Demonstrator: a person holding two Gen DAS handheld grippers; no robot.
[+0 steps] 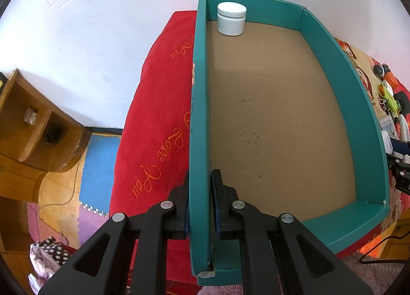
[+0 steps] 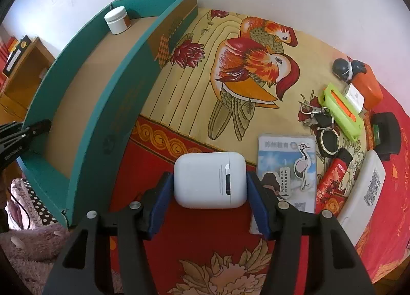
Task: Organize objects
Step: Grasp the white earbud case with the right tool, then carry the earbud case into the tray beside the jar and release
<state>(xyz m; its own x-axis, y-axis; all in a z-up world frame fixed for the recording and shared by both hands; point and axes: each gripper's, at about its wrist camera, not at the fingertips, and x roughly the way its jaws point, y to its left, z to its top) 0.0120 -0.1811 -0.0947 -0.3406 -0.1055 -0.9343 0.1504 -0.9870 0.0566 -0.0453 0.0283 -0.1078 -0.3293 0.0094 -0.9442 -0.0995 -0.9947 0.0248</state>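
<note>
The right tongs (image 2: 208,207) straddle a white earbud case (image 2: 209,180) lying on the red border of the bed cover (image 2: 194,105), their blue pads (image 2: 159,205) at its two sides with the right one touching and the left just beside it. The left tongs (image 1: 200,207) are clenched on the near left wall of the teal box (image 1: 358,115). A white jar (image 1: 231,19) stands in the box's far left corner.
</note>
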